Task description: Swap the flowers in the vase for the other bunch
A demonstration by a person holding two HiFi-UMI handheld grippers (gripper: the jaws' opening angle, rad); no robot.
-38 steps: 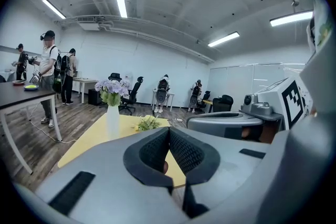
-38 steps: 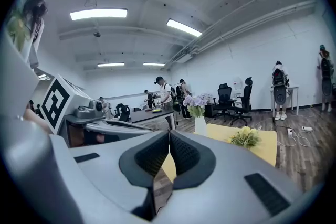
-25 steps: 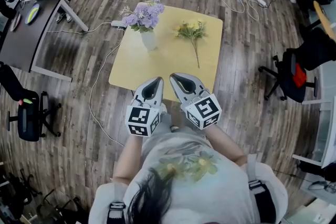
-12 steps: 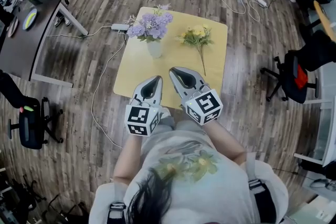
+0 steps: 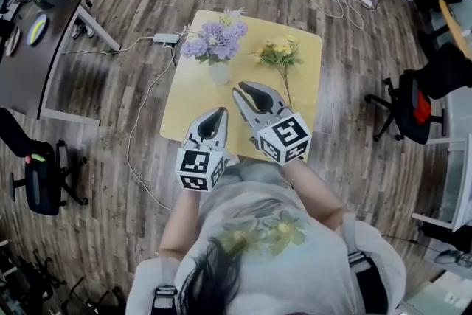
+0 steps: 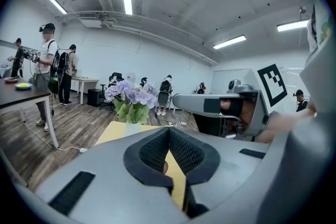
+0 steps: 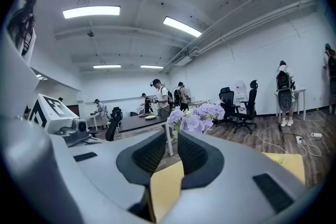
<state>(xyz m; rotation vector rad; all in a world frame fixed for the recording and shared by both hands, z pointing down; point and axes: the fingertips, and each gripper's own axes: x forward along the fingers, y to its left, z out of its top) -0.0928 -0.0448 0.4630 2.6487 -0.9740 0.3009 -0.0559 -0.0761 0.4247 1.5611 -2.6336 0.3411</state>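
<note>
A white vase (image 5: 219, 73) with purple flowers (image 5: 214, 40) stands upright on the yellow table (image 5: 188, 99), left of its middle. A yellow bunch (image 5: 278, 52) lies flat on the table to the vase's right. My left gripper (image 5: 220, 112) is shut and empty over the table's near edge, short of the vase. My right gripper (image 5: 237, 90), shut and empty, is farther over the table, between the vase and the yellow bunch's stem. The purple flowers (image 6: 131, 96) show ahead in the left gripper view. They show just beyond the jaws as purple flowers (image 7: 199, 115) in the right gripper view.
A power strip (image 5: 168, 37) and cables lie on the wooden floor past the table's left corner. A dark desk (image 5: 37, 48) with a person beside it stands at far left. Office chairs stand at right (image 5: 413, 103) and at left (image 5: 43, 177).
Both grippers have moved forward toward the table. The right one now reaches well over its top. The vase and the yellow bunch have not moved on the table.
</note>
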